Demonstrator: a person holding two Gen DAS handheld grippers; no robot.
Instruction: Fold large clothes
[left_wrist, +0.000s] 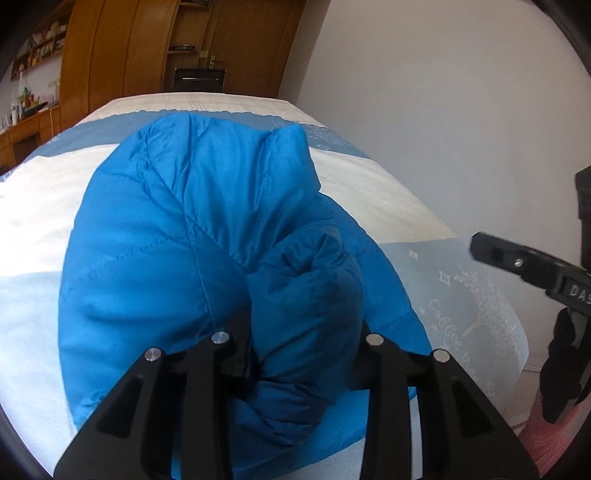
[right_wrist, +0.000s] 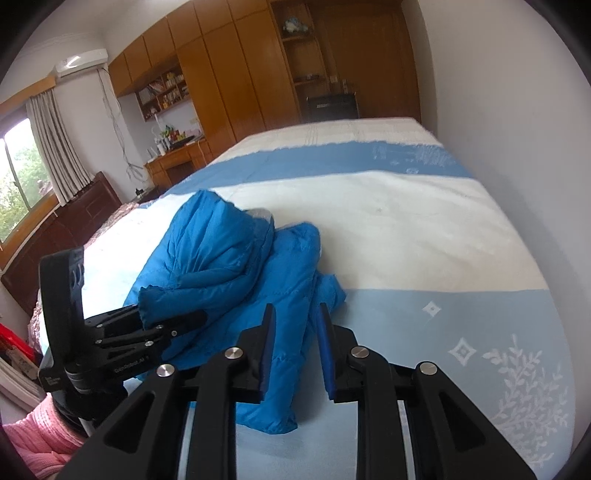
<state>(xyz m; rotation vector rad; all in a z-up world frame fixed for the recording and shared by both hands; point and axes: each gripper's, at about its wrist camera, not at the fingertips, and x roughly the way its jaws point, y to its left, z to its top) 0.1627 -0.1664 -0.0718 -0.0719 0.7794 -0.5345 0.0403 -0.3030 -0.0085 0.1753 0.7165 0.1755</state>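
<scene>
- Folding the puffy bright blue quilted jacket (left_wrist: 177, 236) seems to be the step in hand, and a bunched part of it is being brought over the rest.
- It would be done best if the bunched part were laid down flat on the pile and smoothed — not dropped in a lump.
- The soft filling is likely to spring back, so the fold should be pressed down before it is let go.
- The jacket is found on the blue and white striped bed cover (right_wrist: 424, 229), near the front edge of the bed, in a half-folded heap.
- The left black two-finger tongs (left_wrist: 303, 350) are seen with a thick roll of jacket between the fingers; the cloth is touched on both sides, so it is taken to be gripped.
- In the right wrist view the left tongs (right_wrist: 173, 325) are seen at the left side of the heap, with a sleeve end held up on them.
- The right black tongs (right_wrist: 297, 347) are partly open; only a thin edge of jacket is seen in the gap, and it cannot be told if it is pinched.
- The right tongs are placed at the near right edge of the heap.
</scene>
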